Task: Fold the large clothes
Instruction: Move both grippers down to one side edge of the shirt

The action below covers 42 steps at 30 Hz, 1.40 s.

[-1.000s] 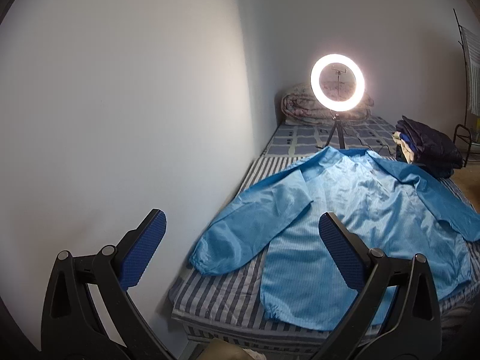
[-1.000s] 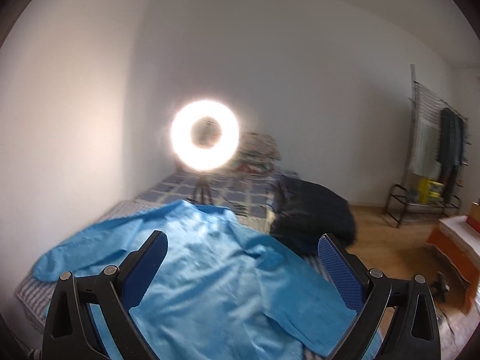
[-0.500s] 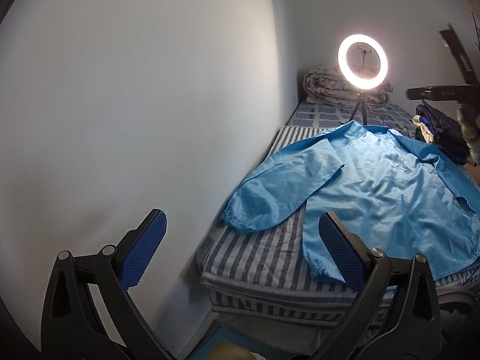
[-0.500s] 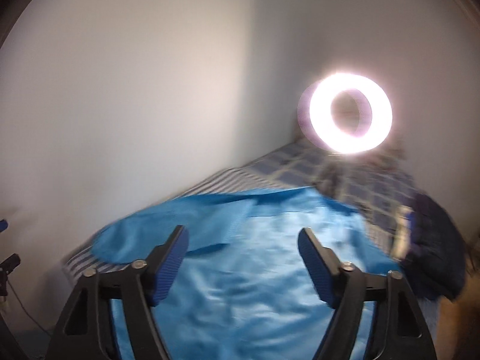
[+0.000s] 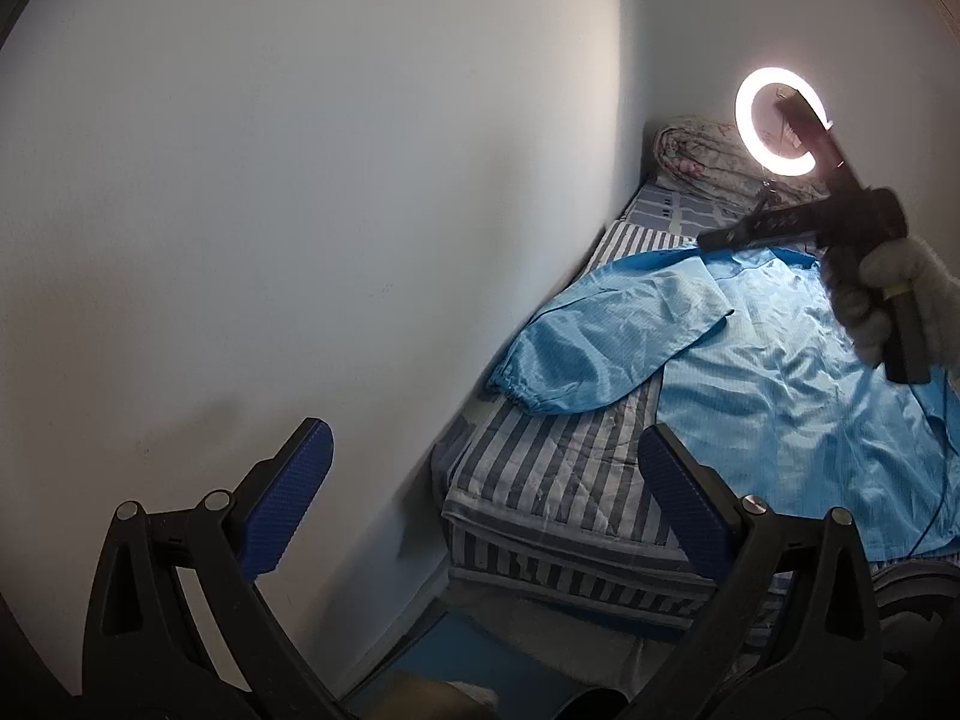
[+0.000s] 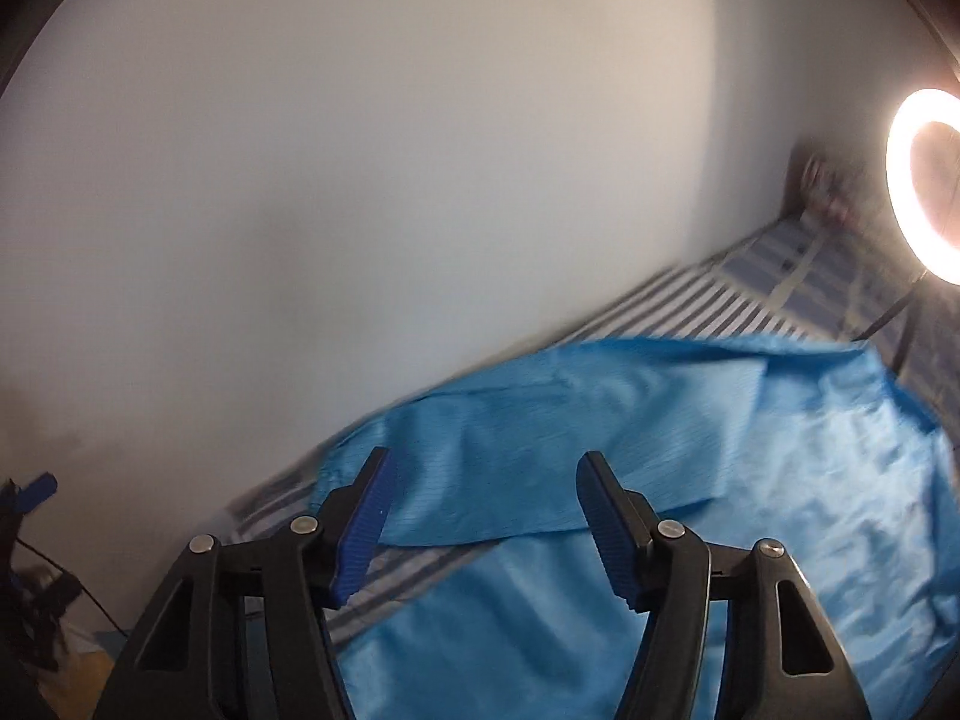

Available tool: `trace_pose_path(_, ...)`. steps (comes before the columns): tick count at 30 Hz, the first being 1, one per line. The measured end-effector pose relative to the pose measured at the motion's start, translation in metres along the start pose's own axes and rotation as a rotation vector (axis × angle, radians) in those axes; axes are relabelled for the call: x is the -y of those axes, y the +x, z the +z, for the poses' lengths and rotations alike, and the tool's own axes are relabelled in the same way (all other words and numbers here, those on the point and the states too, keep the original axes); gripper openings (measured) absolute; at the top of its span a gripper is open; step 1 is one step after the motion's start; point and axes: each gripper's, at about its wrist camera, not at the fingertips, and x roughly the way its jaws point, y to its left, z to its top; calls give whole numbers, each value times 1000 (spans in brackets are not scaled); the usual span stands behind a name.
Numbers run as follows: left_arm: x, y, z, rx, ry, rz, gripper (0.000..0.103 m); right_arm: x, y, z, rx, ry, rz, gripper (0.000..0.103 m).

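Note:
A large light-blue coat [image 5: 780, 372] lies spread flat on a striped bed [image 5: 540, 480]; its left sleeve [image 5: 600, 348] rests toward the wall. My left gripper [image 5: 480, 480] hangs open off the bed's near corner, with nothing between its fingers. Seen from the left wrist, the right gripper [image 5: 798, 198] is held by a gloved hand [image 5: 888, 300] above the coat's collar end. In the right wrist view my right gripper [image 6: 480, 516] hovers above that sleeve [image 6: 570, 450]; its jaws are closing and nothing is between them.
A lit ring light [image 5: 780, 120] on a tripod stands at the far end of the bed, before a rolled quilt [image 5: 702, 156]. A white wall [image 5: 300, 210] runs along the bed's left side. Floor clutter and cables [image 6: 36, 588] lie beside the bed.
Both views swung left toward the wall and dipped. The right gripper's jaws have narrowed, and it came over the coat's left sleeve. The gloved hand now shows in the left wrist view.

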Motion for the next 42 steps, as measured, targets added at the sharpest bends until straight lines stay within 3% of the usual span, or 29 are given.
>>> trace_pose_path(4, -6, 6, -3, -16, -20, -22, 103, 0, 60, -18, -176, 152, 70, 47)
trace_pose_path(9, -5, 13, -8, -22, -24, -46, 100, 3, 113, -46, -273, 385, 170, 39)
trace_pose_path(13, -6, 21, -10, -43, -56, -91, 100, -1, 136, -58, -305, 481, 215, 38)
trace_pose_path(19, -8, 27, -13, -61, -82, -98, 98, -4, 157, -67, -313, 592, 239, 38)
trace_pose_path(23, -9, 30, -15, -72, -87, -103, 98, 1, 170, -73, -323, 681, 258, 32)
trace_pose_path(25, -9, 29, -16, -75, -86, -100, 98, 2, 163, -79, -322, 709, 271, 33)
trace_pose_path(27, -9, 29, -17, -78, -89, -100, 98, 2, 157, -86, -323, 713, 261, 40)
trace_pose_path(33, -9, 35, -18, -102, -109, -118, 98, 16, 158, -105, -281, 814, 291, 40)
trace_pose_path(35, -7, 36, -18, -105, -109, -125, 98, 17, 166, -103, -275, 792, 271, 30)
trace_pose_path(38, -2, 36, -16, -103, -99, -137, 90, 16, 162, -94, -275, 720, 244, 0)
trace_pose_path(42, 6, 39, -10, -100, -79, -168, 83, 20, 119, -73, -253, 648, 264, 0)
